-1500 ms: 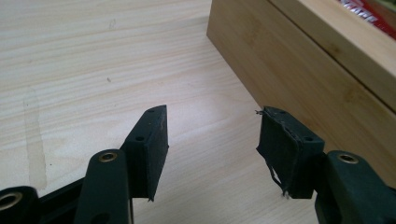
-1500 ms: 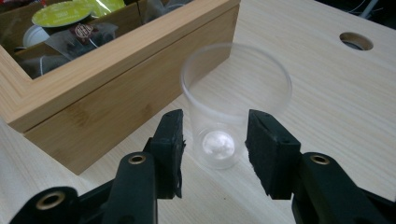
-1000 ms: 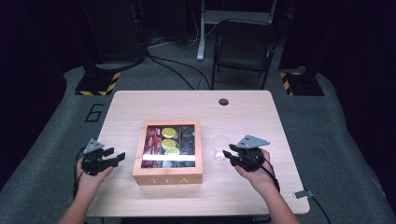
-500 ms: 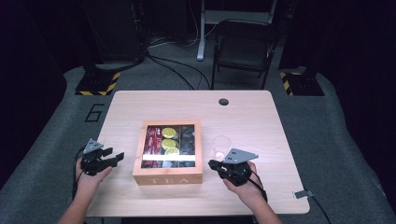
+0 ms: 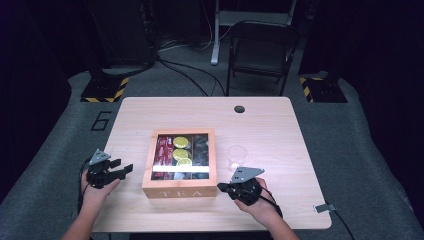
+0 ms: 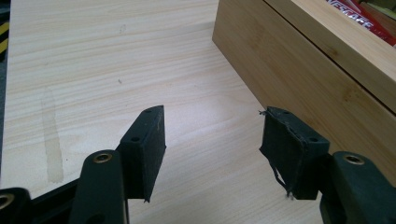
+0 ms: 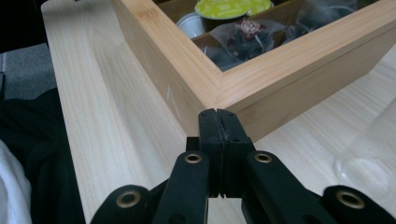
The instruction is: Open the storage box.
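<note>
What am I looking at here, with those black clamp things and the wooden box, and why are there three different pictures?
A person sits at a wooden table and holds a hand tool in each hand. Each tool is a gripper with two black jaws that pinch things.

The wide picture comes from a camera above the table. The other two come from small cameras riding on the grippers, each looking along its own jaws.

On the table stands a wooden tea box with a see-through lid, holding tea bags and yellow-topped capsules. A clear plastic cup stands to its right.

The left gripper has its jaws apart beside the box's left wall, with nothing between them. The right gripper has just closed its jaws; they meet with nothing between them, and point at the box's near right corner. Neither holds anything.
</note>
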